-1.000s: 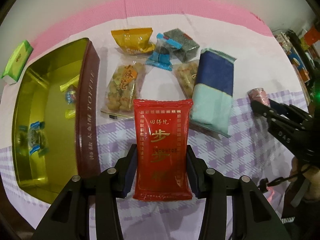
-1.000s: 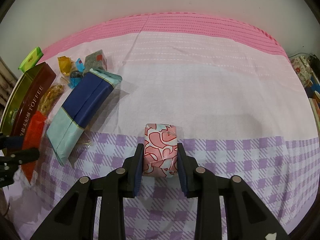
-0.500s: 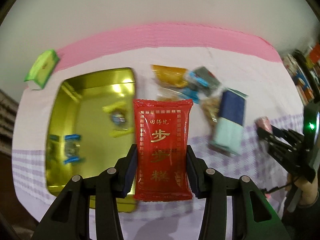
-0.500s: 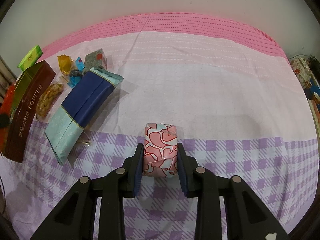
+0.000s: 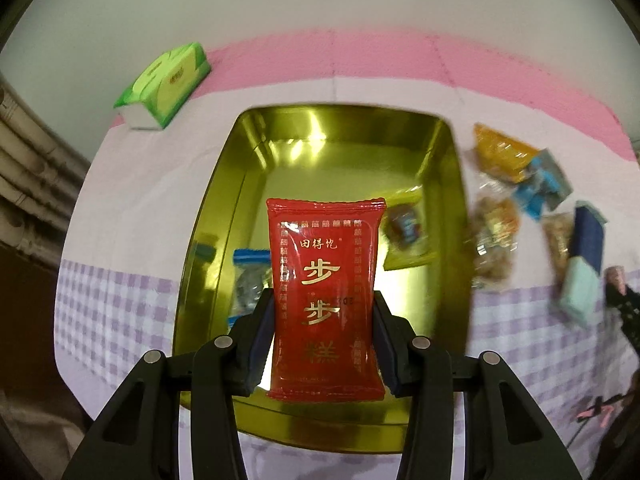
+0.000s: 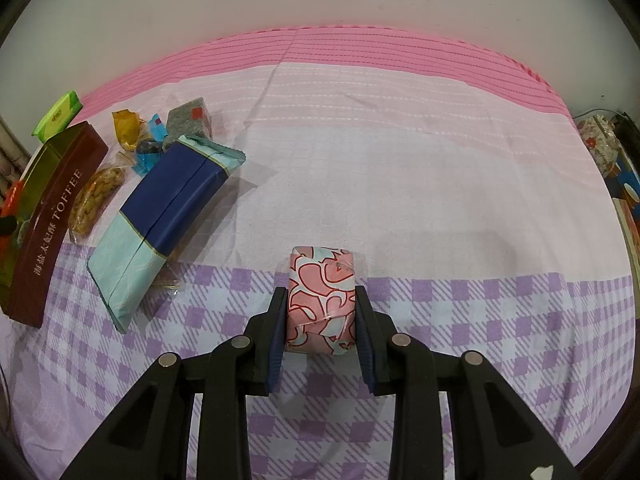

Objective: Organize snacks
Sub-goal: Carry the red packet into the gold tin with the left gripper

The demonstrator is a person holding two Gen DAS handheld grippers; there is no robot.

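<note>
In the left wrist view, the left gripper (image 5: 323, 322) is clenched on the lower half of a flat red foil snack packet with gold Chinese lettering (image 5: 325, 296), holding it upright in front of the camera. A second ago this packet was over the cloth beside the tin; now it hangs over the open gold-lined rectangular metal tin (image 5: 450, 184), which fills the centre of the view, so the carry looks nearly done and the drop should come next. Inside the tin lie a blue-edged clear wrapper (image 5: 248, 276) to the left of the packet and a small yellow-backed sweet (image 5: 406, 236) to the right. A green tissue pack (image 5: 166, 84) sits beyond the tin's far left corner, and loose snacks are blurred off to the right. In the right wrist view, the right gripper (image 6: 321, 322) has not moved: it stays closed on a small pink-and-white patterned wrapped cake (image 6: 321, 300), low over the lilac checked cloth (image 6: 480, 320) covering the worktop. At left lie a long navy and pale-blue packet (image 6: 160, 216) and the tin's brown side marked TOFFEE (image 6: 56, 216).
</note>
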